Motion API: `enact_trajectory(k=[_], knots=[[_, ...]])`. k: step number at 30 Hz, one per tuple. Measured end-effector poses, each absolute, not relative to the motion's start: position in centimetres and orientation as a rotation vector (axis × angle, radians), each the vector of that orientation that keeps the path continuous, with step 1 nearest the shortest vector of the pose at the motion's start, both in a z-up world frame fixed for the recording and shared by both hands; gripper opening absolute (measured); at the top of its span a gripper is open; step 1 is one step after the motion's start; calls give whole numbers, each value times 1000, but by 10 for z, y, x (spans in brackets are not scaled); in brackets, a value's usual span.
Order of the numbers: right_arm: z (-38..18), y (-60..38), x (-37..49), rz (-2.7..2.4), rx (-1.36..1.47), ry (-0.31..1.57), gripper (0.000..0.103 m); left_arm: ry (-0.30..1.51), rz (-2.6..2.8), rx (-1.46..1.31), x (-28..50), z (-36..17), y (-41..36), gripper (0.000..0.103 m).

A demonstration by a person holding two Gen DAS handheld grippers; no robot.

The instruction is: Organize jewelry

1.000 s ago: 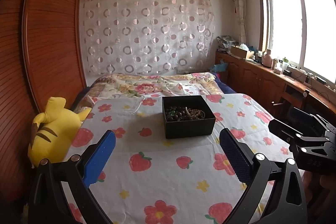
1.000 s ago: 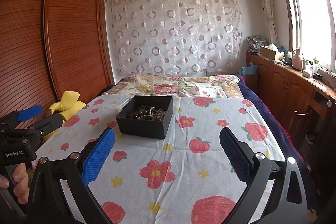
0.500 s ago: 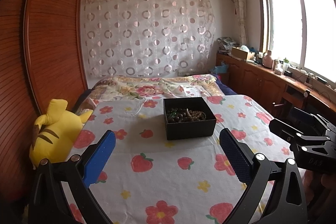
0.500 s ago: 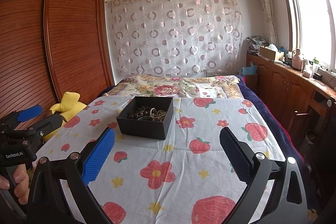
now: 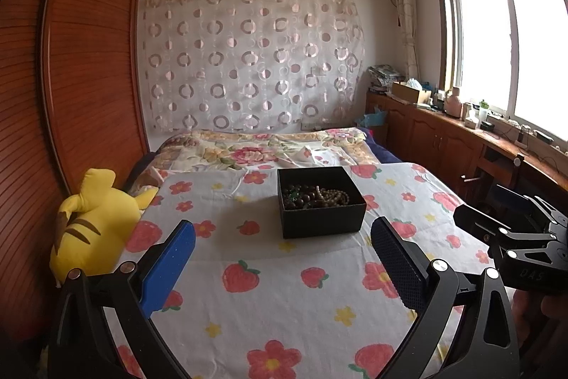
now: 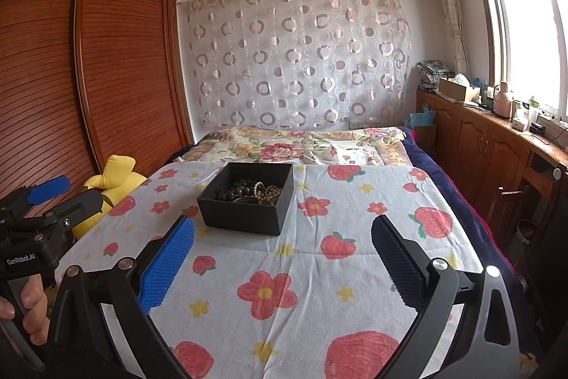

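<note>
Beads (image 5: 316,196) lie in the box (image 5: 321,222) on the bedsheet (image 5: 284,290), plush toy (image 5: 92,222) left.

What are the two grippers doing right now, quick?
Left gripper: open, holding nothing.
Right gripper: open, holding nothing.

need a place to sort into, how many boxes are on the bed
1: an open black box of beaded jewelry on the strawberry sheet, mid-bed. Another may lie outside view.
</note>
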State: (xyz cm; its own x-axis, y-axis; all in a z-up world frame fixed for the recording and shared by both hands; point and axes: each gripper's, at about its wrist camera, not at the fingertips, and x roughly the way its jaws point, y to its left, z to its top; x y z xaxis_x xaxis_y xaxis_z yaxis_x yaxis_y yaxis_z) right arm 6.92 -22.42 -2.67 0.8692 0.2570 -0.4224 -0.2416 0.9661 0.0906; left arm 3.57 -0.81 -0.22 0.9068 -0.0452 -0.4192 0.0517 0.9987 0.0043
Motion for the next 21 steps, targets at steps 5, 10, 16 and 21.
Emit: enact_trajectory(k=[5,10,16,21], knots=[[-26,-224,69,259,34,446,101,432,-50,17,35,-3,-8,96],[-27,-224,69,259,34,446,101,432,-50,17,35,-3,-8,96],[-28,-224,69,260,34,448,101,432,-49,17,36,-3,-8,96],[-27,-224,69,261,35,446,101,428,-47,13,35,-1,-6,96]])
